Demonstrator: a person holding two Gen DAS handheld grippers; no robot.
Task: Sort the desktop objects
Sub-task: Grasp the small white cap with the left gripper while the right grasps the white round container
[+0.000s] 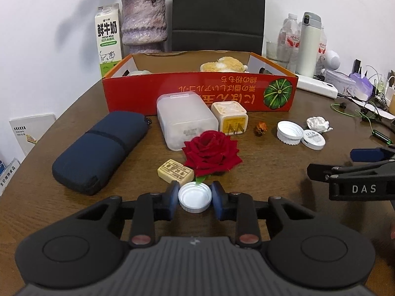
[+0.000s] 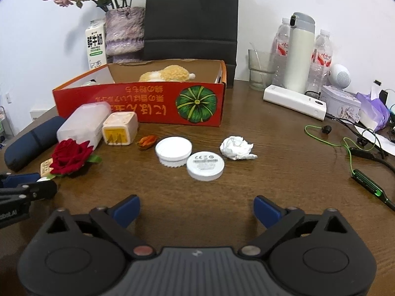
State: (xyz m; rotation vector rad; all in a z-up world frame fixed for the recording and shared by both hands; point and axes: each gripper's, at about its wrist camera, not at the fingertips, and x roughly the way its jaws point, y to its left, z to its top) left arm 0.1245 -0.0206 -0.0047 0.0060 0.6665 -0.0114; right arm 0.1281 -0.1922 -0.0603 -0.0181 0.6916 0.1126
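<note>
White plastic cap: small bottle cap [image 1: 195,200], open side up, on the brown table [image 1: 271,162] just in front of the red rose [image 1: 211,156] and the yellowish soap bar [image 1: 175,170].
Left gripper: left gripper [image 1: 195,201] has its blue pads [image 1: 217,201] set against opposite sides of the cap rim; narrow jaws, apparently pinching it. Cap looks to sit on the table; lift not evident.
Right gripper: right gripper [image 2: 196,211] stands wide with nothing between the fingers, hovering over bare table short of the white jar lid [image 2: 173,153] and round white disc [image 2: 205,165].
Handling estimate: cap judged very light, stiff, smooth-walled; thin rim may flex or squirt out under a hard squeeze.
Grip site: across the full diameter, pads low on the side wall, as now; moderate force.
Destination guess: red cardboard box [image 1: 197,91] behind the row of items, already holding a plush toy [image 1: 223,64].
Risk: rose leaf lies just beside the cap's far edge; could drag with it.
</note>
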